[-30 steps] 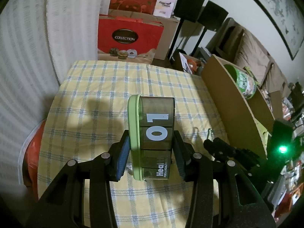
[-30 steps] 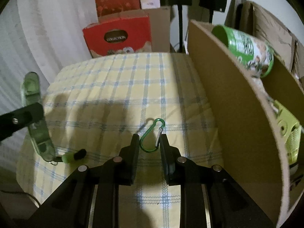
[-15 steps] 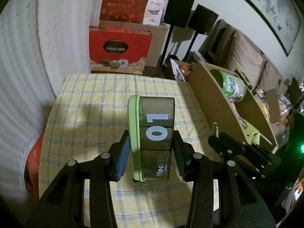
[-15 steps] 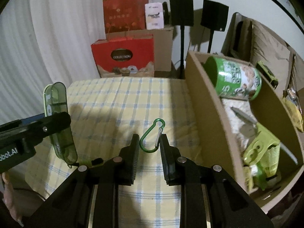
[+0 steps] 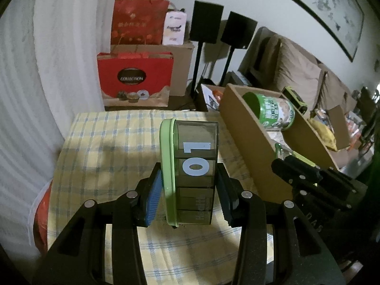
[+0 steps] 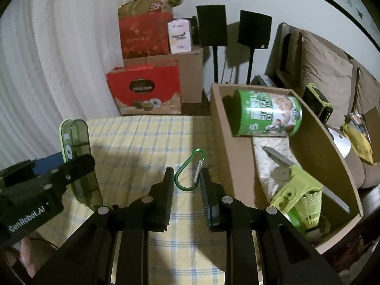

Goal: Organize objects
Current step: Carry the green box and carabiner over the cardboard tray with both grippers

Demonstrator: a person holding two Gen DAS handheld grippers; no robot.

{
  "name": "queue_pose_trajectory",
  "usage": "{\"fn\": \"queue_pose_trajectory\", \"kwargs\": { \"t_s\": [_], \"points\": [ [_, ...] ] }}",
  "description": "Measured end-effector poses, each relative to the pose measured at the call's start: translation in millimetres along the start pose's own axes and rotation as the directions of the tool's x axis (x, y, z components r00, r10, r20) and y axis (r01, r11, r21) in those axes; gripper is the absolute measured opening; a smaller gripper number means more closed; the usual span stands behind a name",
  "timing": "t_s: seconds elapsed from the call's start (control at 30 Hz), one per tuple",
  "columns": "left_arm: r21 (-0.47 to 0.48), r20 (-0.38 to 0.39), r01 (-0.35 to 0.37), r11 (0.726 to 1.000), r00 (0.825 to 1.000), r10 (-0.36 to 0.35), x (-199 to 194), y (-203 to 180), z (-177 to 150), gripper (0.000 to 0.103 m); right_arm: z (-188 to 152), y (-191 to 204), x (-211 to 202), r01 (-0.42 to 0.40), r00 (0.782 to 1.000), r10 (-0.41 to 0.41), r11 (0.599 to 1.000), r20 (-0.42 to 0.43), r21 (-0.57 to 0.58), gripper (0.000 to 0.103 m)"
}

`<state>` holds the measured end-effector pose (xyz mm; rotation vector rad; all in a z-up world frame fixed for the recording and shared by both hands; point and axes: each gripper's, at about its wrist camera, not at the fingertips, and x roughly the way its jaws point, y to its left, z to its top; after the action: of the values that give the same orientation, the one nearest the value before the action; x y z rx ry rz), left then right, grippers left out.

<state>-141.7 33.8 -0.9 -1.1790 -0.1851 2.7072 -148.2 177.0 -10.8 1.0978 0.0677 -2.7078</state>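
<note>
While both grippers hang over the checked tablecloth [image 6: 147, 140], left gripper [image 5: 188, 196] pinches the pill box [image 5: 190, 173], right gripper [image 6: 186, 184] pinches the green carabiner [image 6: 190, 171]; can [image 6: 268, 116] and knife [image 6: 277, 158] already in cardboard box [image 6: 231, 147], these two probably left to drop in

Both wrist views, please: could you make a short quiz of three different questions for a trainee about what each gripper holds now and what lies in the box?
1. True or false: the left gripper is shut on a translucent green case marked "01".
2. What does the right gripper hold? A) a knife B) a green carabiner C) nothing
3. Fill in: the green can lies on its side at the far end of the cardboard ____.

Key:
1. True.
2. B.
3. box.
</note>
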Motion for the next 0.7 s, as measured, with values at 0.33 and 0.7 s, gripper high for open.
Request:
{"fn": "queue_pose_trajectory", "kwargs": {
  "t_s": [0.33,0.7],
  "points": [
    [0.035,0.023,0.027,0.999,0.999,-0.028,2.2,-34.6,5.5,0.04,8.0,-29.1,-15.4,0.023,0.999,-0.024,0.999,0.022,0.032,0.021],
    [0.093,0.02,0.092,0.991,0.995,-0.094,9.1,-98.9,19.4,0.04,12.4,-82.3,-35.3,0.069,0.997,-0.073,0.994,0.041,0.089,0.021]
  ]
}}
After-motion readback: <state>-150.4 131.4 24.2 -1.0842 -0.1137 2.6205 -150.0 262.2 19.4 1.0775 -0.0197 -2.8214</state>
